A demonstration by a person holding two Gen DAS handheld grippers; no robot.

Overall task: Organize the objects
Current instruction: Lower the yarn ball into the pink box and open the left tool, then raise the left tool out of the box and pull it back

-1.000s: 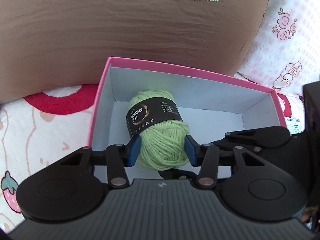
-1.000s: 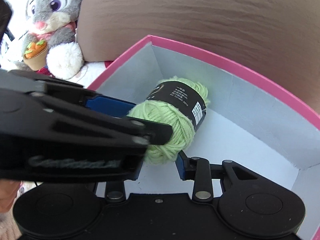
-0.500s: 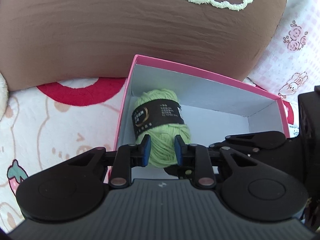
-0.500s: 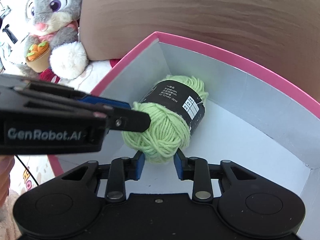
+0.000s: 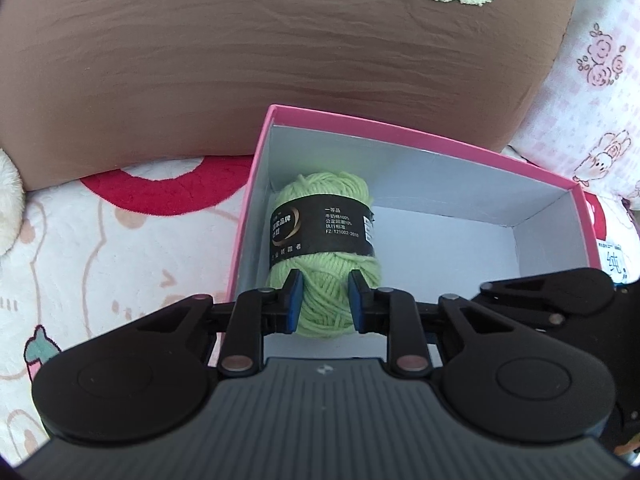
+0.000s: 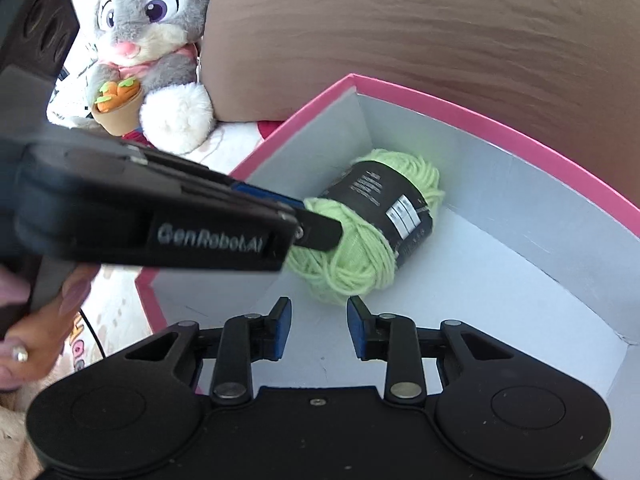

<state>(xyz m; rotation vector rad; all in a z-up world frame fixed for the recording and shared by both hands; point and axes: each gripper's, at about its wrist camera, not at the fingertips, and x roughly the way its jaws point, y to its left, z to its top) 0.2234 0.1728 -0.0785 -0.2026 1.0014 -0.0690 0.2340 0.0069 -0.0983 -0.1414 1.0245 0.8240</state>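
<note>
Left claw [image 5: 323, 300] pinching green yarn [image 5: 324, 248] — "GenRobot.AI" on its side; right claw [image 6: 316, 326] narrow, holding nothing.

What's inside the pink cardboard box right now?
One light-green yarn ball with a black label, near the left wall of the pink cardboard box. The near floor is hidden behind the claws.

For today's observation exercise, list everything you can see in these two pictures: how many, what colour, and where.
yarn ball: one, light green with a black label, inside the box by its left wall
box: one, pink outside, white inside, on the blanket
cushion: one, brown, behind the box
blanket: one, white with cartoon prints, under the box
plush rabbit: one, grey, left of the cushion
left tool: black, blue pads, shut on the yarn ball
right tool: black, blue pads, shut, holding nothing
hand: one, holding the left tool
</note>
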